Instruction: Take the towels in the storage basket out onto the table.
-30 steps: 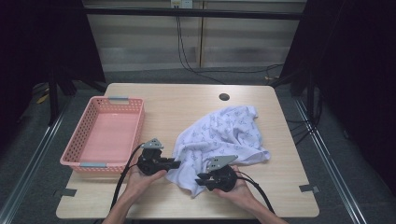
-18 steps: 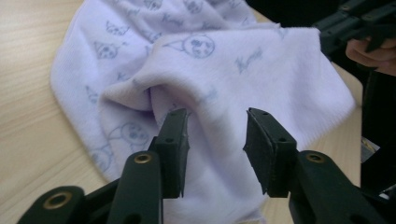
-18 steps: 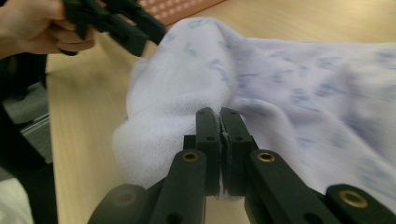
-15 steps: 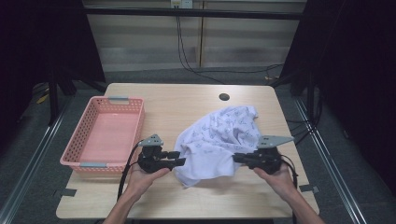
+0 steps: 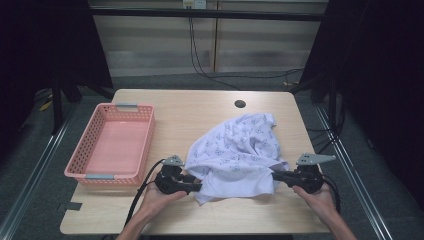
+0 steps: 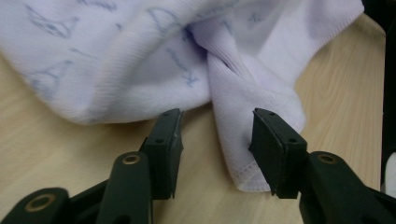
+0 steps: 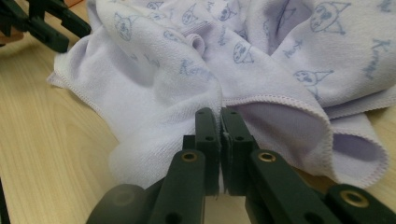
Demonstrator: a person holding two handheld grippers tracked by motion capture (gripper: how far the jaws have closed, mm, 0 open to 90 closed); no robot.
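A white towel (image 5: 235, 150) printed with pale blue figures lies crumpled on the wooden table (image 5: 200, 110), right of centre. My left gripper (image 5: 197, 186) sits at its front left corner. Its jaws have just been opening and stand apart in the left gripper view (image 6: 217, 135), with a hemmed fold of the towel (image 6: 233, 116) loose between them. My right gripper (image 5: 276, 176) is at the towel's front right, jaws shut (image 7: 220, 116) on the edge of the towel (image 7: 261, 56). The left gripper (image 7: 46, 23) also shows far off in the right gripper view.
A pink plastic basket (image 5: 85, 167) stands on the left side of the table. There is a small round hole (image 5: 240, 104) in the tabletop near the far edge. Bare wood runs along the front edge below both hands.
The right gripper has moved to the right with the towel's edge in it, drawing the cloth wider. The left gripper's jaws have opened and stayed near the same spot.
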